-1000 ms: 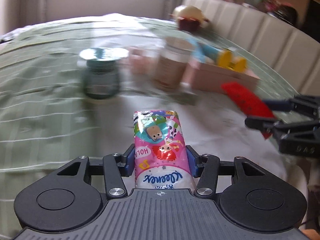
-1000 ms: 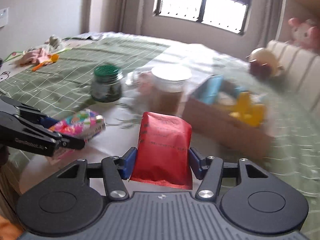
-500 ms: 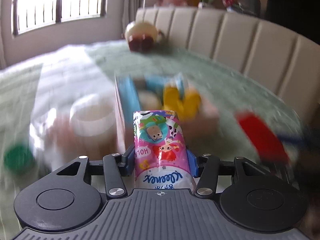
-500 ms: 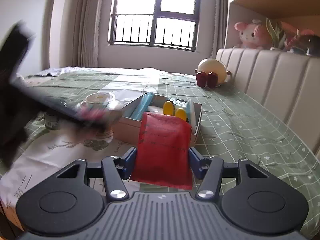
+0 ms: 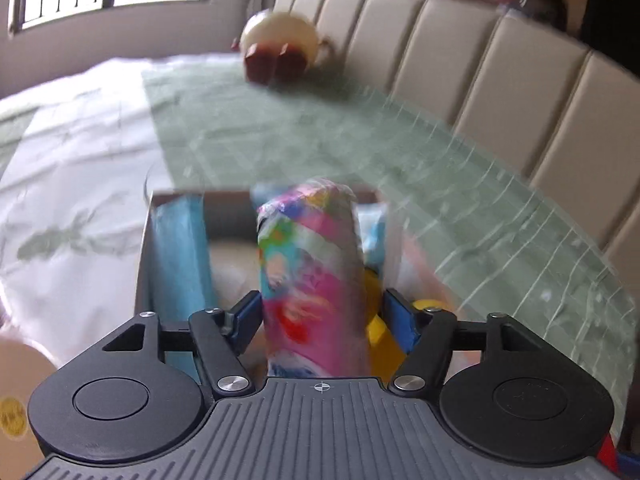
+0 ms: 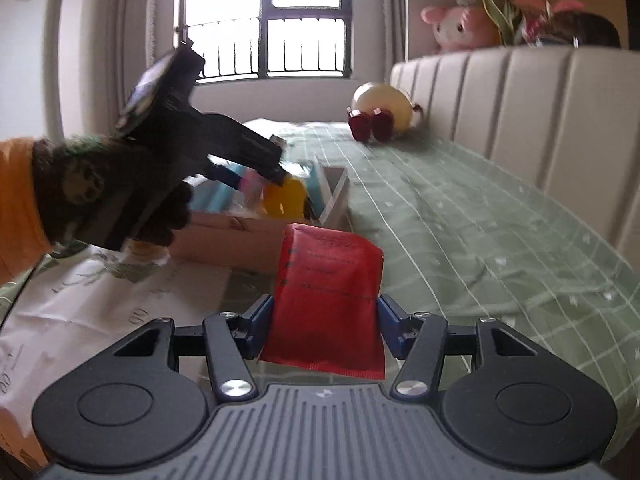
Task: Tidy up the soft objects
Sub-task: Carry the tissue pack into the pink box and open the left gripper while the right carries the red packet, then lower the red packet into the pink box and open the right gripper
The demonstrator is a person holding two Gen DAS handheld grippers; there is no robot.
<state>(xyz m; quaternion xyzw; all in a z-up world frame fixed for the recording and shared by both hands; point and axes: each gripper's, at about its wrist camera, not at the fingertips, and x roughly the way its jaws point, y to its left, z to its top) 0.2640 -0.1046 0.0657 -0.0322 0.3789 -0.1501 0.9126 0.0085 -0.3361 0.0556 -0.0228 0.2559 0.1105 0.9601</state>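
We are partway through the tidying. In the left wrist view our left gripper [image 5: 318,316] sits low in the centre of the frame, directly over the cardboard box [image 5: 146,248]. Its jaws are opening, and the colourful tissue pack [image 5: 312,272] stands between them with a gap on both sides, so we judge it is being let go into the box. The blur keeps us from saying whether it has landed yet.

The box already holds a blue packet [image 5: 180,256] along its left wall and something yellow [image 5: 376,328] at the right, so earlier items seem sorted.

In the right wrist view our right gripper [image 6: 324,324] is clamped on the red pouch [image 6: 326,300] in the lower centre. The box [image 6: 240,236] lies just beyond it, mid-left of that frame, with the left gripper [image 6: 280,172] and its gloved hand [image 6: 120,200] above it.

Left to do, as we read it: finish the tissue drop, then put the red pouch in the box.
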